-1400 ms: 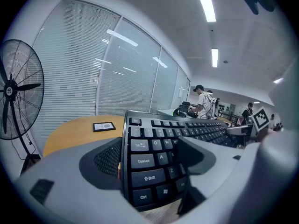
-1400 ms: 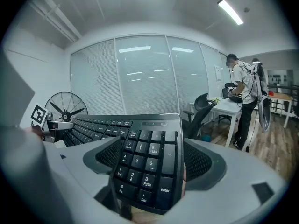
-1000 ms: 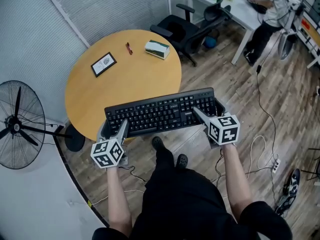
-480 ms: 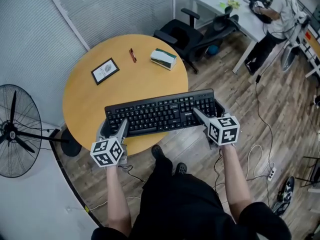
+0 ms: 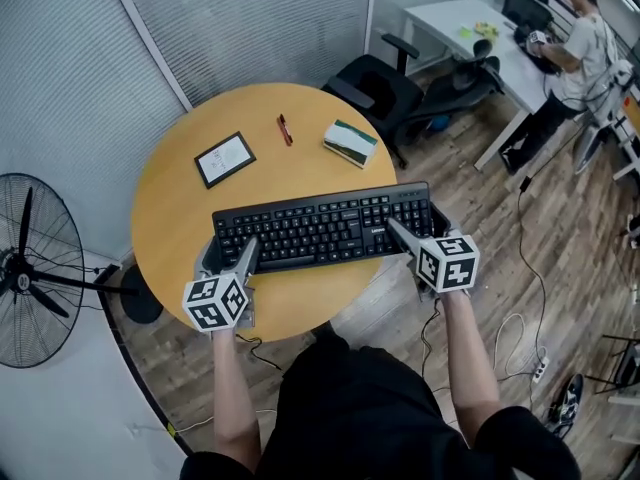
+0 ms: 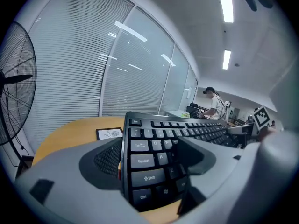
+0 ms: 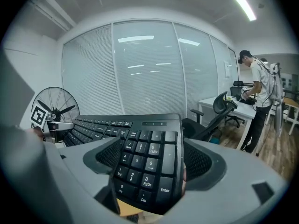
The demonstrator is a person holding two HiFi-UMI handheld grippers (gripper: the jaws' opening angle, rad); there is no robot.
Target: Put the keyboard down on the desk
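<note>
A black full-size keyboard (image 5: 322,226) hangs level above the near edge of the round wooden desk (image 5: 180,203). My left gripper (image 5: 233,259) is shut on the keyboard's left end (image 6: 145,164), with its jaws over the Shift and Ctrl keys. The number-pad end (image 7: 149,164) is clamped by my right gripper (image 5: 408,236), past the desk's right rim. Whether the keyboard touches the desk is not visible.
On the desk's far half lie a framed card (image 5: 225,158), a red pen (image 5: 285,128) and a small book (image 5: 350,142). A standing fan (image 5: 30,268) is at the left. Office chairs (image 5: 385,83) and a white desk with a person (image 5: 570,53) stand behind.
The keyboard and both grippers have moved forward over the desk: the round top now lies under most of the keyboard, where earlier it hung mostly before the edge.
</note>
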